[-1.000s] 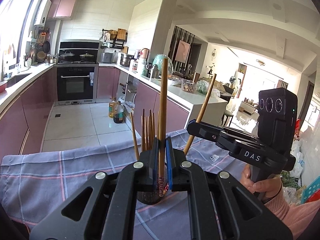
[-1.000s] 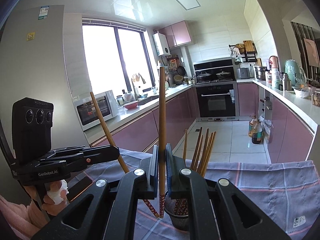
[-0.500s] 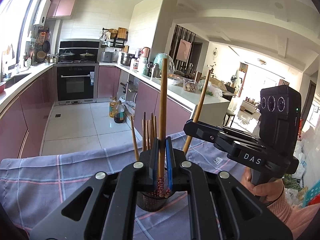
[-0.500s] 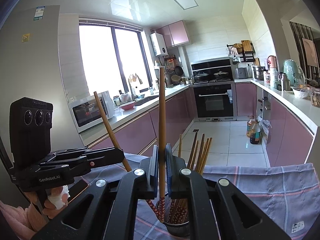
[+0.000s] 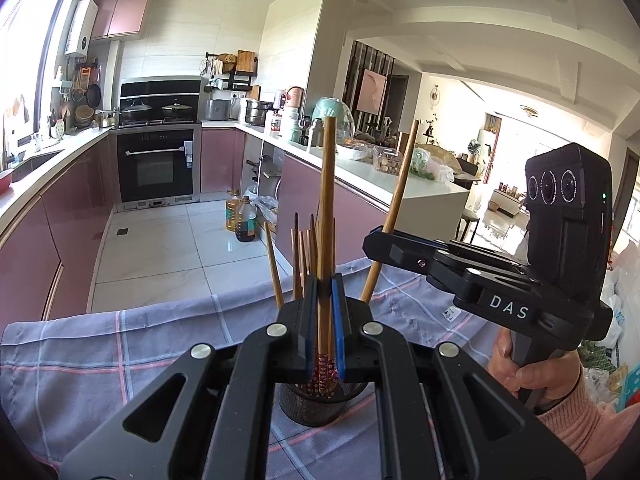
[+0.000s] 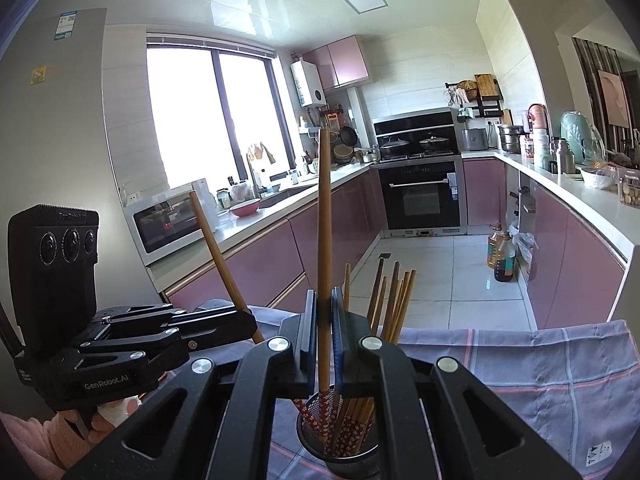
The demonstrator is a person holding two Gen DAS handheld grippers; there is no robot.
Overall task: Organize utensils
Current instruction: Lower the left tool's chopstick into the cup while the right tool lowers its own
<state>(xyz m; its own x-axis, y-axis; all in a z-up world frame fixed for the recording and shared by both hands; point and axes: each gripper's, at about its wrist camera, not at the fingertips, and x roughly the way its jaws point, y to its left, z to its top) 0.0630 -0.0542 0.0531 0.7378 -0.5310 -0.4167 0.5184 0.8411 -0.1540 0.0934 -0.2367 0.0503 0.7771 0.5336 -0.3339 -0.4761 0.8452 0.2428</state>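
A dark mesh utensil cup [image 5: 316, 404] [image 6: 344, 440] stands on the checked cloth and holds several wooden chopsticks [image 6: 394, 300]. My left gripper [image 5: 323, 320] is shut on an upright wooden chopstick [image 5: 327, 200] whose red patterned tip is inside the cup. My right gripper [image 6: 323, 336] is shut on another upright chopstick [image 6: 323, 220], its patterned tip also down in the cup. Each gripper shows in the other's view, the right one [image 5: 460, 256] and the left one [image 6: 168, 328], both close beside the cup.
A blue-grey checked cloth [image 5: 120, 344] [image 6: 540, 368] covers the table. Beyond its far edge lie the kitchen floor, pink cabinets [image 6: 580, 248], an oven [image 5: 158, 164] and counters with pots and jars.
Both grippers have moved down and inward over the cup. Both chopstick tips, which hung above or beside the rim, now sit inside the cup.
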